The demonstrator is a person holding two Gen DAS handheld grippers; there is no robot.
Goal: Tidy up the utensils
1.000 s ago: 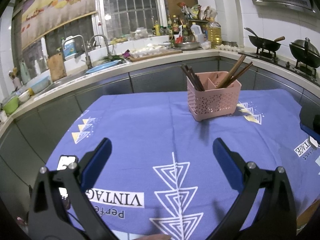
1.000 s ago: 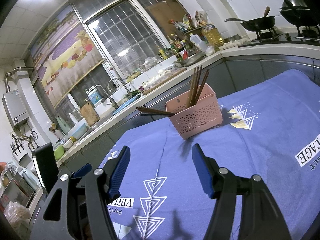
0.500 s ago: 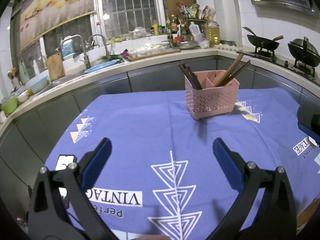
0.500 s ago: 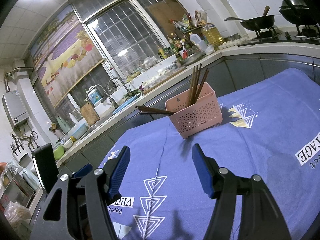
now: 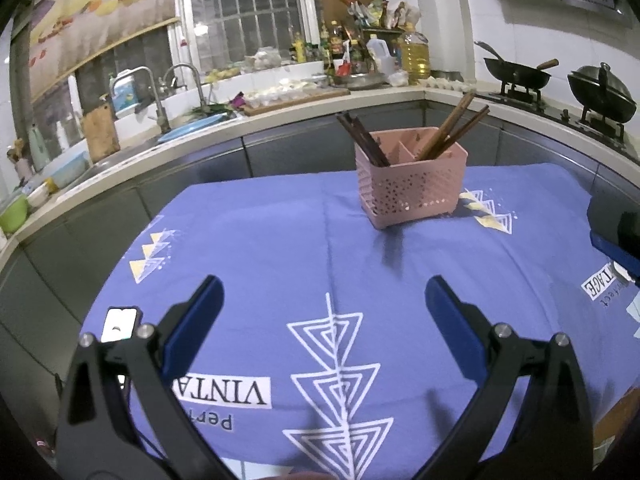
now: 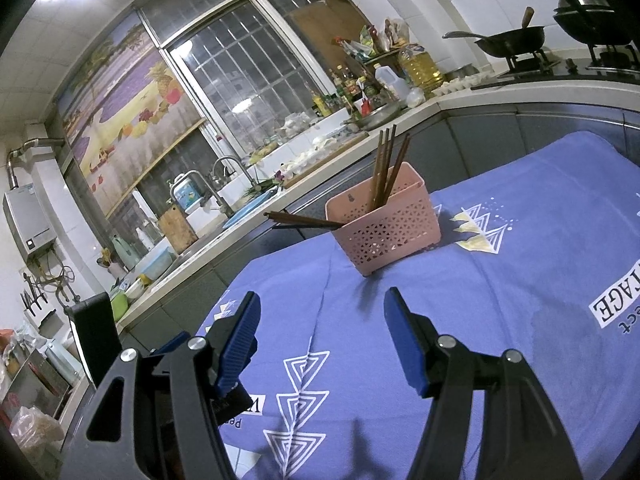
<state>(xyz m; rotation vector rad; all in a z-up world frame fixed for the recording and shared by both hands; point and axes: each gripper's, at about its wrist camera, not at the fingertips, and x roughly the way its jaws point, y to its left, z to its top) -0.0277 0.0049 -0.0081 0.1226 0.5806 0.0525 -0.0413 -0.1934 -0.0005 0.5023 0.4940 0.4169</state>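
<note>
Nearest the lenses, both tools hang above the blue cloth (image 5: 280, 248) with nothing between their pads: the left gripper (image 5: 323, 300) is spread wide and empty, and the right gripper (image 6: 322, 320) is likewise released, its fingers parted over the printed triangles. Held low and level like this, both pointing toward the middle of the table, they look parked in a ready pose rather than committed to a grasp. A small white device (image 5: 119, 323) lies on the cloth by the left tool's near finger, out of the working lane. No loose utensil shows on the cloth, so the sorting appears largely done. Farther on stands the pink basket (image 5: 412, 192), upright and divided into compartments; the dark chopsticks (image 5: 362, 138) lean out of its left compartment and the brown chopsticks (image 5: 452, 130) lean from the right one, kept apart by colour, presumably the point of the job. From the right wrist view the dark pair tilt so far over the rim that they lie almost flat, which I judge could tip them out if nudged. Beyond the table runs the counter (image 5: 280, 110) with sink, bottles and woks.
</note>
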